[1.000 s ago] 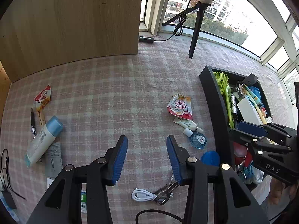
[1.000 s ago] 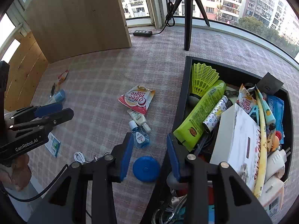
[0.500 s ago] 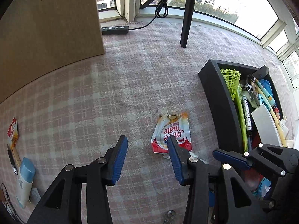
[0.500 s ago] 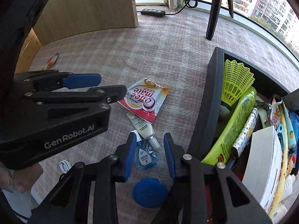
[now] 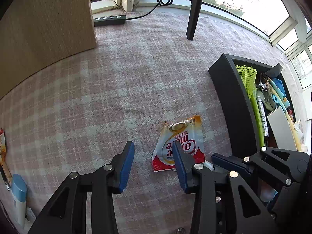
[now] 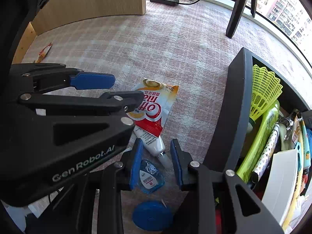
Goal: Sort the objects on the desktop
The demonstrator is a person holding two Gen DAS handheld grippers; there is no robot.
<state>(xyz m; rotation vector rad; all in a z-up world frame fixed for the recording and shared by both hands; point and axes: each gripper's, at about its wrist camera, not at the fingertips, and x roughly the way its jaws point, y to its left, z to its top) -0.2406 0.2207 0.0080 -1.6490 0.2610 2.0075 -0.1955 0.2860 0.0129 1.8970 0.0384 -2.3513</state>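
A red and white Coffee mate sachet [image 5: 180,142] [image 6: 154,107] lies flat on the checked cloth beside the black box [image 5: 230,101] [image 6: 232,105]. My left gripper [image 5: 153,166] [image 6: 127,89] hovers over the sachet's lower left corner, jaws closing, pads not pressing it. Below the sachet lie a white tube [image 6: 154,143] and a small blue bottle [image 6: 149,177]. My right gripper [image 6: 156,161] [image 5: 214,157] points down over them. The tube's tip and the bottle's top show between its blue pads [image 6: 136,161], untouched. Its jaws have narrowed.
The black box is packed with several items, among them a green shuttlecock [image 6: 263,89] and a white card [image 6: 280,179]. A blue disc [image 6: 152,216] lies near the bottle. A tripod leg [image 5: 193,9], power strip [image 5: 110,20] and wooden board [image 5: 44,25] stand behind. A blue-capped tube [image 5: 18,195] lies far left.
Both grippers came down and moved in toward the sachet, tube and bottle, which now look much larger. The right jaws narrowed; the left jaws narrowed slightly.
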